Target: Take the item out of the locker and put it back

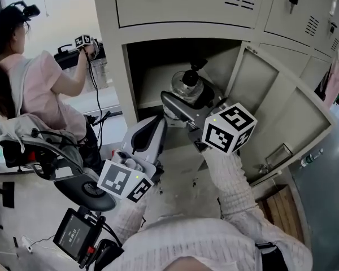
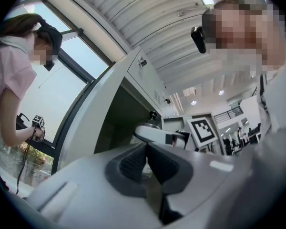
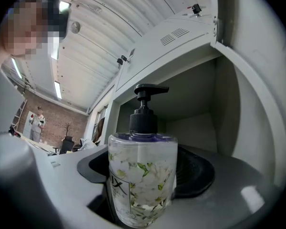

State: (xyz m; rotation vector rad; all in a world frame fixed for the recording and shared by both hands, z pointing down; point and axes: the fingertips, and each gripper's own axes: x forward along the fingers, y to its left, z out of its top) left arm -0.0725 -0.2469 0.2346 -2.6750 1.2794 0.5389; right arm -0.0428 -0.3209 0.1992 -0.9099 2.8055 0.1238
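A clear pump bottle of soap with a black pump and a flower print is held upright at the mouth of the open locker compartment. My right gripper is shut on it. In the right gripper view the bottle fills the gap between the dark pads of the right gripper. My left gripper hangs lower left, outside the locker, shut with nothing in it. In the left gripper view the left gripper's pads meet.
The locker door stands open to the right. Shut locker doors sit above. A person in pink works at the left, beside a chair. A tablet device lies low left and a wooden crate low right.
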